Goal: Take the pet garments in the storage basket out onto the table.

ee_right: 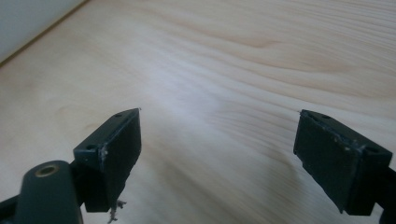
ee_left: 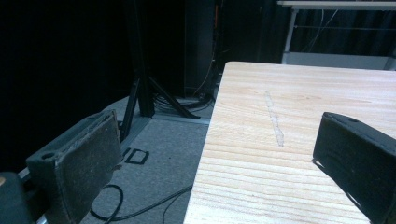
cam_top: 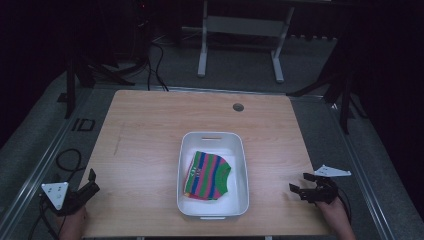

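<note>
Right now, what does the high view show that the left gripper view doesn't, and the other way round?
High view alone: a white bin mid-table holding a folded striped cloth, the right gripper open over the table's right edge, and a round hole near the far edge.

Left gripper view alone: a close look at the left gripper's worn pads, jaws wide apart, one over the floor and one over the table, plus a pale scuff on the wood.

Both: the wooden table, its left edge, the grey floor with cables, and the left gripper.
</note>
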Motion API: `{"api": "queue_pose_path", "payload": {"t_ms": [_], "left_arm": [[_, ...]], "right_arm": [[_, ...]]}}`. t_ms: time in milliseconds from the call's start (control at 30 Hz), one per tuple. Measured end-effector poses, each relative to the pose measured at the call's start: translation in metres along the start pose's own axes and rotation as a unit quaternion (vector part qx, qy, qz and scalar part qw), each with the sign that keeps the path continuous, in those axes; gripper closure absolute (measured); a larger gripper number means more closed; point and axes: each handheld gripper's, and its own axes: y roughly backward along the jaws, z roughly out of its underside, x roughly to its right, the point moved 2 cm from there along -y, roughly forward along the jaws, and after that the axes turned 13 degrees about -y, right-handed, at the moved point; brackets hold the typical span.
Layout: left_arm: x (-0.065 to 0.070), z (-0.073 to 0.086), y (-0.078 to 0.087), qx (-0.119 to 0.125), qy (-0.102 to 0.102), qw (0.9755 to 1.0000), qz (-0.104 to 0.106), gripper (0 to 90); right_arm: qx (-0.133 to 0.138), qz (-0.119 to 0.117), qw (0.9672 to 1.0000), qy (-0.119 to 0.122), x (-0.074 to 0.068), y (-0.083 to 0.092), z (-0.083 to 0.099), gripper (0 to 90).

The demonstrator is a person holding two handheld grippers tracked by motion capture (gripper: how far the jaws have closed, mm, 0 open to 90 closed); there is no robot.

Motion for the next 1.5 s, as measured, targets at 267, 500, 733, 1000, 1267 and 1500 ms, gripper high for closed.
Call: {"api": "queue_pose_path", "payload": {"t_ms": [267,500,733,1000,1267,1500], "left_arm": [[0.000,0.000,0.000,0.002,0.001,1.0000,0.000,1.4],[0.000,0.000,0.000,0.002,0.001,1.0000,0.001,1.4],[0.000,0.000,0.000,0.002,-0.001,1.0000,0.002,1.4],[0.000,0.000,0.000,0.001,-0.001,1.0000,0.003,1.4],[0.001,0.000,0.000,0.002,-0.002,1.0000,0.004,1.4],[0.001,0.000,0.000,0.003,-0.002,1.0000,0.005,1.4]], "right_arm": [[-0.060,-0.057,0.9939,0.073,-0.017,-0.010,-0.004,14.7],[-0.093,-0.113,0.9801,0.133,-0.043,-0.014,-0.012,14.7],[-0.117,-0.137,0.9715,0.154,-0.065,-0.012,-0.027,14.5],[-0.130,-0.159,0.9596,0.192,-0.092,-0.009,-0.047,13.7],[-0.135,-0.176,0.9489,0.225,-0.119,-0.003,-0.072,13.7],[-0.138,-0.190,0.9382,0.254,-0.145,-0.006,-0.093,13.7]]}}
